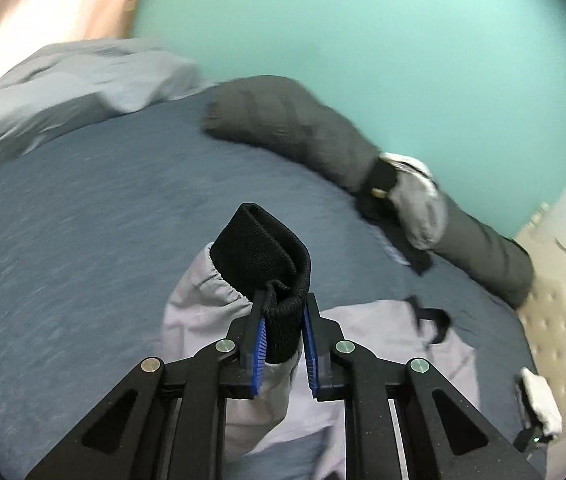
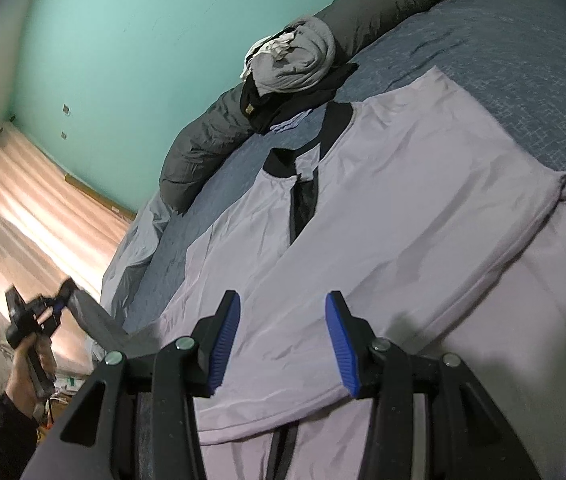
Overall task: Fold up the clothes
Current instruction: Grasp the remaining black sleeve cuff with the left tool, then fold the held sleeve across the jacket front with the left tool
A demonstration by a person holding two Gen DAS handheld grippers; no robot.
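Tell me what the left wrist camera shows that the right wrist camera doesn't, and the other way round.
Only the left wrist view shows the left gripper up close, clamped on the black ribbed cuff of the pale lilac jacket's sleeve.

Only the right wrist view shows the jacket spread flat with its black collar and zip, the right gripper open with nothing between its pads, and the person's hand holding the left gripper.

Both show the blue bedspread, the dark grey bolster, the bundle of grey and black clothes and the turquoise wall.

A teal wall (image 2: 123, 40) backs the blue-covered bed (image 1: 83, 220) beside glowing pinkish curtains (image 2: 23, 208).
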